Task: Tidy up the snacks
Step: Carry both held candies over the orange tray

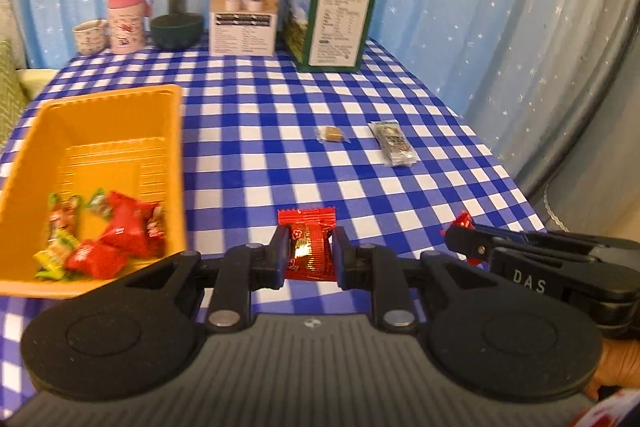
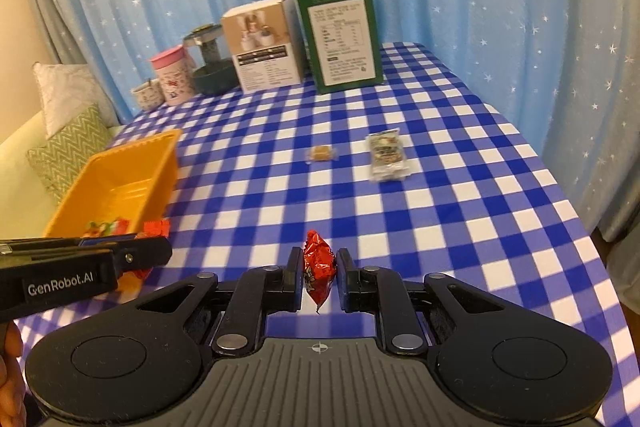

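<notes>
Carrying two sweets to the bin; stock, largest first:
- Desk (image 1: 280, 147), blue check cloth.
- Orange bin (image 1: 120, 155), left edge, wrapped sweets already inside.
- My left hand-held gripper (image 1: 308, 255), clenched on a flat red sweet packet (image 1: 307, 247), just right of the bin.
- My right hand-held gripper (image 2: 319, 275), clenched on a crumpled red sweet (image 2: 318, 263), near edge.
- Silver packet (image 2: 387, 157) and caramel (image 2: 321, 153), mid-desk, loose.

Next, I judge: left over the bin, release; right follows.
</notes>
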Motion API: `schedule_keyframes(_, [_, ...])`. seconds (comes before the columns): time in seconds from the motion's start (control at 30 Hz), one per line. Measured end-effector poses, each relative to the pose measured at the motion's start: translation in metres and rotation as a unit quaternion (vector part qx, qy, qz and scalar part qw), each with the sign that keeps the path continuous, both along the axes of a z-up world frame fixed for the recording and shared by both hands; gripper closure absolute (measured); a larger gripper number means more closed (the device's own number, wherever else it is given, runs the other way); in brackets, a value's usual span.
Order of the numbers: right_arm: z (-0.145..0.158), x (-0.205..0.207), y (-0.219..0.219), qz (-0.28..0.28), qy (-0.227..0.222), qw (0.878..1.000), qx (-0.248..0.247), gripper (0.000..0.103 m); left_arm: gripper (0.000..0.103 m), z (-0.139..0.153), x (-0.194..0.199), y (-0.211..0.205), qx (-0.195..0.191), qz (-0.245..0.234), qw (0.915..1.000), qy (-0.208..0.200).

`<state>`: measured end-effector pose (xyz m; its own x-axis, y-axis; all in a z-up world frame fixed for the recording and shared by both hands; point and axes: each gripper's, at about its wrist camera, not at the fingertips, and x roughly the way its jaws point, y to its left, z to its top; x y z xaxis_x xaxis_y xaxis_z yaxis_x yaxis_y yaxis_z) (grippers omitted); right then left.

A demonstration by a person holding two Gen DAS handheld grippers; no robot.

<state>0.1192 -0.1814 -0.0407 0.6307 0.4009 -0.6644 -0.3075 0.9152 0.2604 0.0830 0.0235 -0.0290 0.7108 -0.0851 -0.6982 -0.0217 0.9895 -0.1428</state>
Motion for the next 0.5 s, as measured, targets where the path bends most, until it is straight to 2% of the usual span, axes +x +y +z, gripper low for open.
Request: schedule_keyframes(0.5, [0.032,-0.047,0.065,0.068,-0.024,0.997,-0.001,0.086,0.083,0.030,-0.063,0.061,0.001,0.056,0.9983,-0.015])
